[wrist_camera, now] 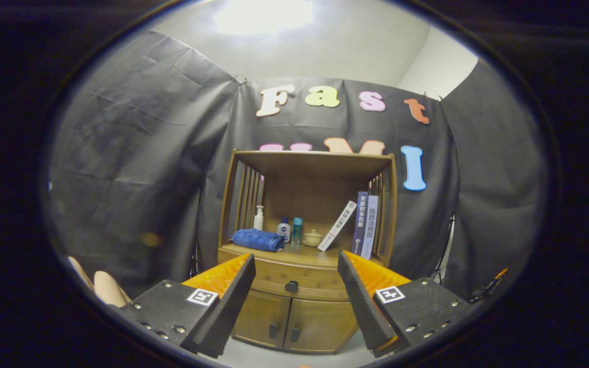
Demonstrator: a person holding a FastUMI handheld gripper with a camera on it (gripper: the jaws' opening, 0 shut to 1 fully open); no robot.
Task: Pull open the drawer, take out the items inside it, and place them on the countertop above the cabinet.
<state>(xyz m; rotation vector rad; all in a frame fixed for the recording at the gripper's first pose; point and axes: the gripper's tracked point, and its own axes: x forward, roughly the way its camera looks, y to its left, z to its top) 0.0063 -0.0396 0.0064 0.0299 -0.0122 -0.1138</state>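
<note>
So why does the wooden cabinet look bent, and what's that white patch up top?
In the gripper view the fisheye lens bows the cabinet and the cloth wall. The white patch is glare from a ceiling light. The cabinet is fairly sharp, and the open tool, closer in, frames the drawer knob beyond it.

The gripper (297, 268) is held level and facing forward, its two fingers (233, 294) spread wide apart with nothing between them and touching nothing, while part of the person's hand (105, 287) shows beside the left finger.
</note>
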